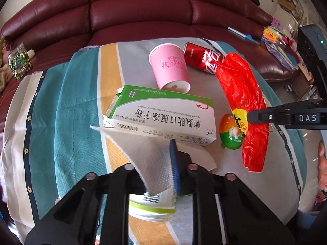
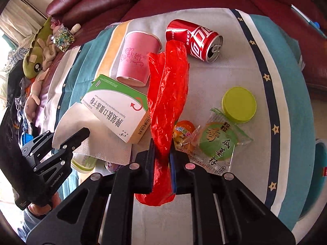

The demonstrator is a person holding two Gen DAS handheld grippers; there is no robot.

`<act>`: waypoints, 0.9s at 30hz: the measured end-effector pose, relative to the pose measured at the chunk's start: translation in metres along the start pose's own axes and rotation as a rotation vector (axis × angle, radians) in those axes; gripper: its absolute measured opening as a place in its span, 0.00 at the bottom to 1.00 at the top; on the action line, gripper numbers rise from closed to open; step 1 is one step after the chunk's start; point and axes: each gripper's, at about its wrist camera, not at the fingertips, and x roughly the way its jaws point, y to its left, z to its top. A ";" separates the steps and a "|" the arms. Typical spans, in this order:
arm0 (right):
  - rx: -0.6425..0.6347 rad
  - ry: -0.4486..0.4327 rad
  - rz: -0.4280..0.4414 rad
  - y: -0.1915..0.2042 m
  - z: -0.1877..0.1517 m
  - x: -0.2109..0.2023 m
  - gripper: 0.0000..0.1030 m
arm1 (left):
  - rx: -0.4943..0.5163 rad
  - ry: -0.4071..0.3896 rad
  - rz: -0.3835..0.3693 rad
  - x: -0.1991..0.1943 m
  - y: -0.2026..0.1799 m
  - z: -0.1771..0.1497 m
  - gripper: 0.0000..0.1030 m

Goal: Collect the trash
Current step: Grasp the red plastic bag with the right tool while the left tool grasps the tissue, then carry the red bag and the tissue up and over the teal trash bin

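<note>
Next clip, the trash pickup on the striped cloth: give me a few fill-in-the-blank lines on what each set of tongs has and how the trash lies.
1. The right tongs are shut on the red ____.
2. The left tongs pinch a white ____.
3. The cola can lies on its ____.
4. The pink paper cup lies beside a green and white ____.

Missing words: plastic bag; paper towel; side; box
</note>
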 end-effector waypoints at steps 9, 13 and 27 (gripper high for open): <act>0.019 -0.044 0.022 -0.020 -0.020 -0.025 0.11 | 0.034 0.049 -0.167 -0.015 -0.052 -0.017 0.01; 0.038 -0.066 0.031 -0.031 -0.032 -0.040 0.11 | 0.061 0.071 -0.250 -0.021 -0.079 -0.024 0.01; 0.184 -0.186 0.028 -0.110 -0.085 -0.107 0.11 | 0.142 0.057 -0.304 -0.040 -0.156 -0.023 0.01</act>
